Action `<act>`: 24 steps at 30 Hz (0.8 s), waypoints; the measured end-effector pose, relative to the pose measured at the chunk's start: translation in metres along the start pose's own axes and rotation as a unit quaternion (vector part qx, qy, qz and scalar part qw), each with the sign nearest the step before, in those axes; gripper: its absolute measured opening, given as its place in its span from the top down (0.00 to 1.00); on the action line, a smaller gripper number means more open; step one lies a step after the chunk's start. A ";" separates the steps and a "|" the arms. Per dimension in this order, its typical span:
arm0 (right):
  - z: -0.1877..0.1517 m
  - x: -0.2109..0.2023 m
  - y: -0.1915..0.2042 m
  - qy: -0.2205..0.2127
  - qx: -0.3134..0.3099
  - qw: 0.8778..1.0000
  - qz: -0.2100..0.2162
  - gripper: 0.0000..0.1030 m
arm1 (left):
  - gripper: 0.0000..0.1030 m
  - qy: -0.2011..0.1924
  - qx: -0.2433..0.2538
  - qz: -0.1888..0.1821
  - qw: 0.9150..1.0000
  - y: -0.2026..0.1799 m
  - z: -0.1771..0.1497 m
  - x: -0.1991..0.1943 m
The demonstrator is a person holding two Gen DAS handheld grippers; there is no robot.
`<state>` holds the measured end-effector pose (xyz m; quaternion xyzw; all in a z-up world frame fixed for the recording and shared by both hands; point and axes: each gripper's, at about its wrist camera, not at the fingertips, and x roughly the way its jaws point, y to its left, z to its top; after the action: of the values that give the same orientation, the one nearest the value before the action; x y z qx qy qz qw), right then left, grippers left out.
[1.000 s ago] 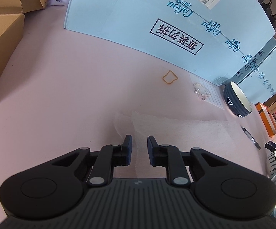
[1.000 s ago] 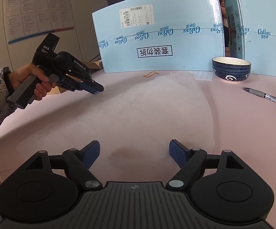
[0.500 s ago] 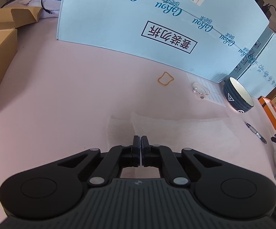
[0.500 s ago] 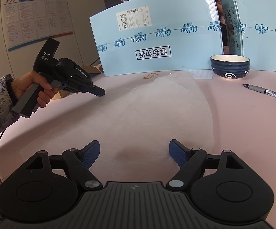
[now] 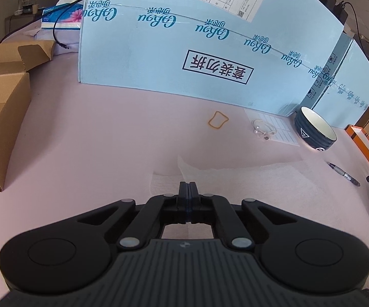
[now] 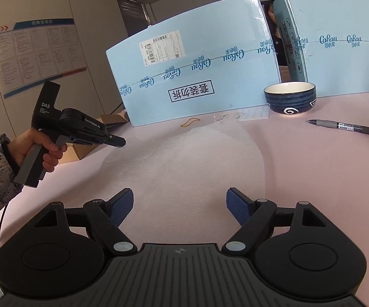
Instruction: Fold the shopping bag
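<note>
Translucent white shopping bag (image 6: 192, 158) flat on pink table (image 6: 312, 168), one. Left gripper (image 5: 188, 188) clenched above bag's near-left edge; whether it pinches film, cannot tell. Right gripper (image 6: 180, 206) spread wide over near edge, nothing between. Beyond: two blue cartons (image 5: 197, 38), bowl (image 6: 289, 97), pen (image 6: 344, 127), rubber band (image 5: 218, 120).

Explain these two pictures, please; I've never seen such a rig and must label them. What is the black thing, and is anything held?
There is no robot: a person holds a hand-held gripper in each hand, each with a camera looking along its fingers. One picture is from the left hand-held gripper, its jaws shut at the edge of a thin white shopping bag; whether it pinches the bag I cannot tell. The other is from the right hand-held gripper, open and empty. The pink table also holds a bowl, a pen and a rubber band.
</note>
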<state>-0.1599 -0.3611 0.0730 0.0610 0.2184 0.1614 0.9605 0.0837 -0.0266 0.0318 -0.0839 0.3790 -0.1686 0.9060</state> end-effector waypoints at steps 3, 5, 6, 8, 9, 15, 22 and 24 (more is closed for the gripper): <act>0.003 -0.005 0.003 -0.004 -0.005 1.000 0.000 0.23 | 1.00 0.006 0.003 0.012 1.000 0.002 -0.002 0.002; 0.004 -0.007 0.005 -0.005 -0.008 1.000 0.002 0.23 | 1.00 0.008 0.005 0.023 1.000 0.004 -0.004 0.004; 0.004 -0.008 0.007 -0.006 -0.011 1.000 0.002 0.23 | 1.00 0.008 0.006 0.028 1.000 0.004 -0.005 0.004; 0.004 -0.008 0.008 -0.007 -0.013 1.000 0.004 0.22 | 1.00 0.008 0.009 0.030 0.999 0.005 -0.006 0.004; 0.005 -0.007 0.008 -0.007 -0.015 1.000 0.006 0.22 | 1.00 0.010 0.012 0.033 0.999 0.005 -0.006 0.004; 0.006 -0.005 0.009 -0.007 -0.017 1.000 0.007 0.22 | 1.00 0.003 0.033 0.050 0.998 -0.002 -0.009 -0.003; 0.006 0.001 0.001 -0.005 -0.018 1.000 0.001 0.22 | 1.00 0.017 0.066 0.098 0.993 -0.003 -0.016 0.007; 0.010 -0.002 -0.003 -0.010 -0.022 1.000 -0.007 0.22 | 1.00 0.012 0.076 0.101 0.992 -0.004 -0.019 0.007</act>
<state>-0.1567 -0.3650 0.0824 0.0396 0.2055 0.1589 0.9648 0.0735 -0.0336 0.0149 0.0262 0.3828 -0.1061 0.9174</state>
